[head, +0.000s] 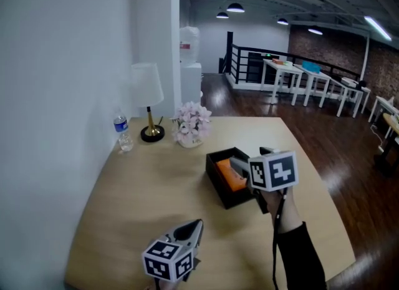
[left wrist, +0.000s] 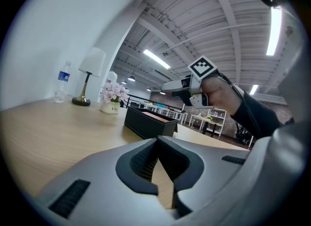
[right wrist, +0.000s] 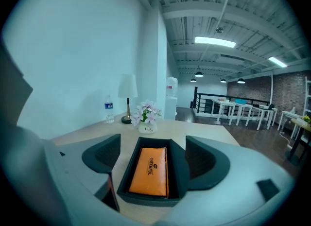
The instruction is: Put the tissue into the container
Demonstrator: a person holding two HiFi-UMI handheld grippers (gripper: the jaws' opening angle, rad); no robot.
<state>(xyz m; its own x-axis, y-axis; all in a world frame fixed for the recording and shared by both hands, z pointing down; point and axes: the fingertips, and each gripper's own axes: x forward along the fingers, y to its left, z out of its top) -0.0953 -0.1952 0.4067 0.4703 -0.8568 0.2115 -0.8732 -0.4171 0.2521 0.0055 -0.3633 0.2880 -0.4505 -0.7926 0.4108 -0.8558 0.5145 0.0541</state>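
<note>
An orange tissue pack [right wrist: 149, 170] lies flat inside the black rectangular container [right wrist: 127, 171] on the wooden table. My right gripper [right wrist: 153, 145] hangs just above the container's near end, jaws wide open, one on each side of the box, pads touching nothing. In the head view the container [head: 215, 176] sits right of the table's middle, the tissue pack [head: 229, 176] is inside it, and the right gripper [head: 235, 161] is over it. My left gripper [head: 197, 225] hovers low near the front edge, shut and empty; its pads [left wrist: 156, 145] meet at the tips. From there the container [left wrist: 146, 123] stands ahead.
A white-shaded lamp [head: 146, 95], a water bottle [head: 122, 131] and a small pot of pink flowers [head: 191, 123] stand at the table's far left by the white wall. The table [head: 143, 189] drops off to dark wooden floor on the right.
</note>
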